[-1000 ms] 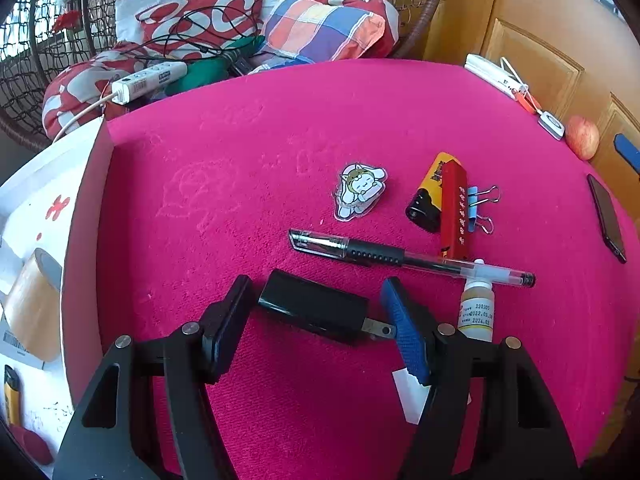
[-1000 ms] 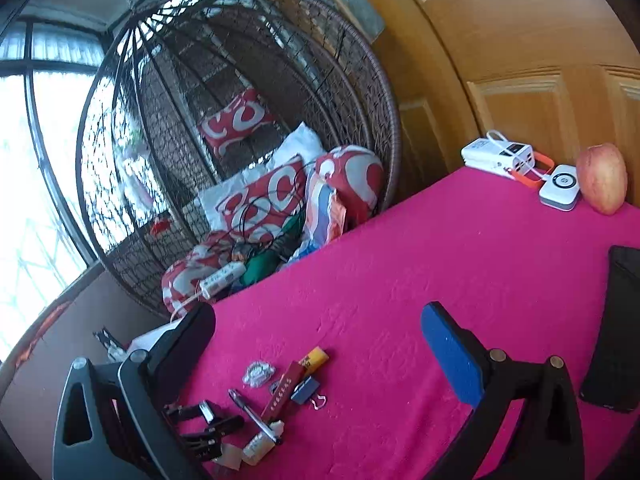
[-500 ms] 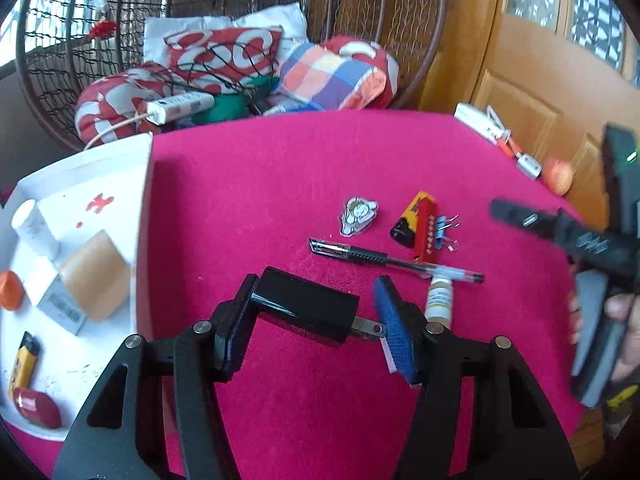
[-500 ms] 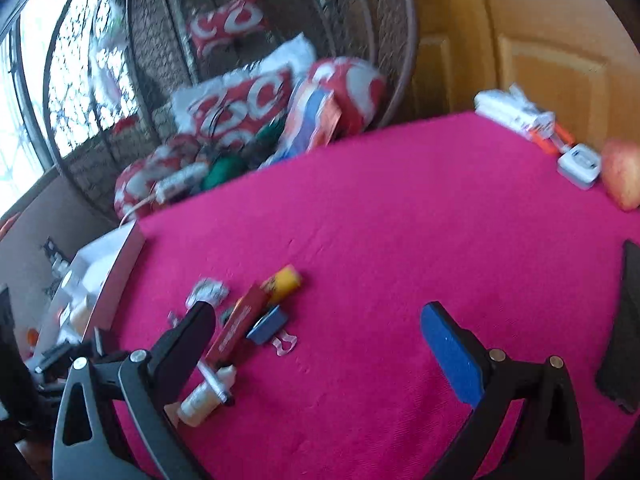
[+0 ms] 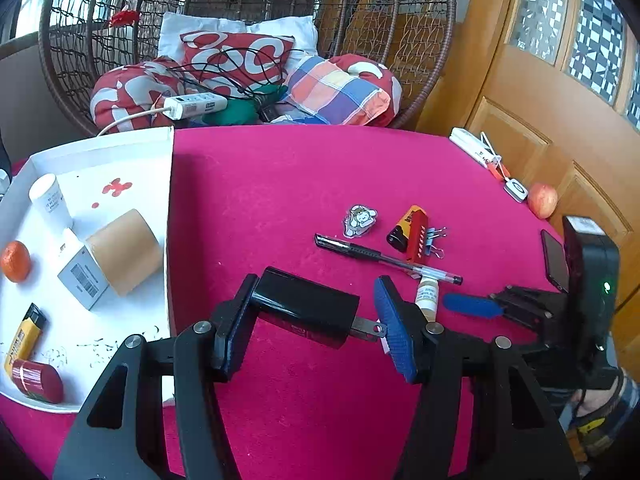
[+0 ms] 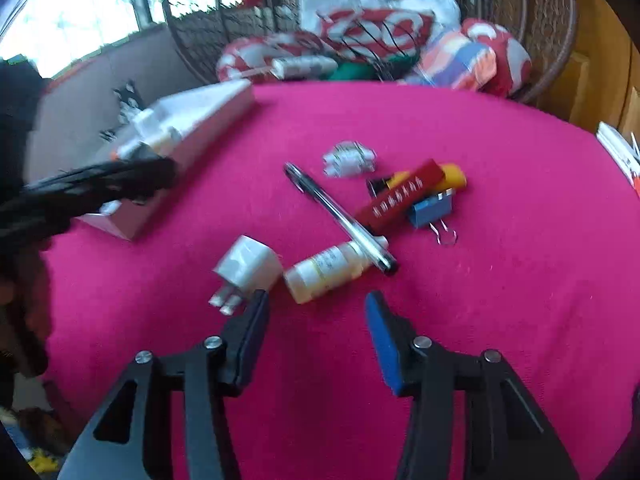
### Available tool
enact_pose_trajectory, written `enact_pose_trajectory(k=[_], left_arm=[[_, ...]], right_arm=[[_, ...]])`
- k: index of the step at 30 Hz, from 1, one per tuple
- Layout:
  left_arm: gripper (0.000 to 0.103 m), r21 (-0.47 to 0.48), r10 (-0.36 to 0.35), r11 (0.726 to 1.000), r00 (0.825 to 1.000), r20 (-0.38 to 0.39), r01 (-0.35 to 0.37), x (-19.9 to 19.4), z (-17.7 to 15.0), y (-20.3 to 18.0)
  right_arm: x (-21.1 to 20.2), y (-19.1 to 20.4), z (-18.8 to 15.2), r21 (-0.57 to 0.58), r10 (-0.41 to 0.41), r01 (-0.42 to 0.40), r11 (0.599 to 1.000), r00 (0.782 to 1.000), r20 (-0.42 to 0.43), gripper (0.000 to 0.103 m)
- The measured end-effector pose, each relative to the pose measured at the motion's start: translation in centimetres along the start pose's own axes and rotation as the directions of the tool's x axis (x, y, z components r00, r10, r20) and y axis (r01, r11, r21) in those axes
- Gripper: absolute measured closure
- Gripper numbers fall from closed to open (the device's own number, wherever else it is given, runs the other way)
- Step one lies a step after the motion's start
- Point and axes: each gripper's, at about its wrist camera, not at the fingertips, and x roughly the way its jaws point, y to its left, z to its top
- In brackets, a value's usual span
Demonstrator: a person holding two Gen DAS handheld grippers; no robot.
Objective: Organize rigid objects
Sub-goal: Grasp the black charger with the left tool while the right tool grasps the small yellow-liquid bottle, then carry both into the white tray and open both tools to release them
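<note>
My left gripper (image 5: 310, 322) is shut on a black plug charger (image 5: 306, 306) and holds it above the pink table, beside a white tray (image 5: 160, 148) on the left. My right gripper (image 6: 316, 332) is open and empty, low over the table just short of a small pale bottle (image 6: 324, 272) and a white plug adapter (image 6: 248, 268). Beyond them lie a pen (image 6: 340, 220), a red stick (image 6: 396, 198), a blue binder clip (image 6: 432, 212), a yellow-black battery (image 6: 450, 174) and a cartoon sticker (image 6: 350, 158). The right gripper also shows in the left wrist view (image 5: 472, 305).
The tray holds a tape roll (image 5: 126, 256), a white box (image 5: 82, 278), a white cup (image 5: 50, 200), an orange (image 5: 15, 262), a yellow lighter (image 5: 24, 338) and a red cylinder (image 5: 38, 380). A phone (image 5: 554, 258), an apple (image 5: 542, 200) and white devices (image 5: 472, 146) lie at the table's right edge.
My left gripper has lifted the black charger off the table and drawn back toward the tray. My right gripper has swung down and in toward the bottle and white adapter.
</note>
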Motion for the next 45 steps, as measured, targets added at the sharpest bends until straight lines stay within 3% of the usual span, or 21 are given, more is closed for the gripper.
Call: enact_pose_trajectory(k=[4,8,11,13,16,20,25,27,30,35,38,45], left_arm=[[0.045,-0.017,-0.001,1.000,1.000,-0.002,0.001,-0.1,-0.2,0.3],[0.045,-0.024,0.002,1.000,1.000,0.005,-0.002,-0.3,-0.2,0.5],[0.045,-0.023,0.007,1.000,1.000,0.014,-0.007,-0.6,-0.1,0.4],[0.045,-0.024,0.006,1.000,1.000,0.020,-0.006,-0.7,-0.1,0.5],[0.045,-0.024,0.011,1.000,0.999,0.043,-0.010,-1.3,0.1,0.4],[0.045,-0.025,0.010,1.000,0.996,0.083,-0.007,-2.5,0.6,0.0],[0.045,-0.004,0.033,0.999,0.984,0.175,-0.032,-5.7,1.8,-0.4],[0.045,0.001,0.055,0.998,0.973,0.226,-0.057,-7.4,2.3,-0.3],[0.045,-0.003,0.092,0.995,0.940,0.328,-0.097,-11.2,3.2,0.0],[0.045,-0.035,0.166,0.985,0.861,0.480,-0.171,-17.6,4.1,1.2],[0.045,-0.060,0.201,0.978,0.824,0.529,-0.199,-20.2,4.1,2.1],[0.045,-0.115,0.265,0.963,0.779,0.569,-0.244,-23.7,3.4,4.7]], right_arm=[[1.0,-0.1,1.5,0.053,0.017,-0.017,0.998,1.000,-0.006,0.053],[1.8,1.1,1.9,0.018,-0.065,0.065,0.998,0.998,-0.007,0.055],[1.3,1.5,1.2,-0.019,-0.106,0.106,0.994,0.994,0.002,0.065],[0.7,0.7,0.9,0.003,-0.106,0.106,0.994,0.994,0.007,0.084],[-0.8,-0.8,0.3,0.064,-0.087,0.085,0.994,0.996,0.035,0.085],[-4.7,-1.5,0.3,0.105,-0.057,0.042,0.994,0.989,0.138,0.085],[-10.2,-1.2,2.0,0.116,-0.053,0.019,0.993,0.951,0.303,0.085],[-12.3,-0.6,2.8,0.107,-0.062,0.023,0.994,0.924,0.377,0.085],[-15.5,0.7,3.9,0.074,-0.057,0.024,0.997,0.871,0.487,0.085],[-19.7,2.2,5.1,0.039,-0.055,0.039,0.998,0.780,0.623,0.085],[-21.0,2.8,5.5,0.018,-0.039,0.036,0.999,0.751,0.659,0.085],[-22.0,4.3,6.8,-0.012,-0.007,0.021,1.000,0.718,0.697,0.085]])
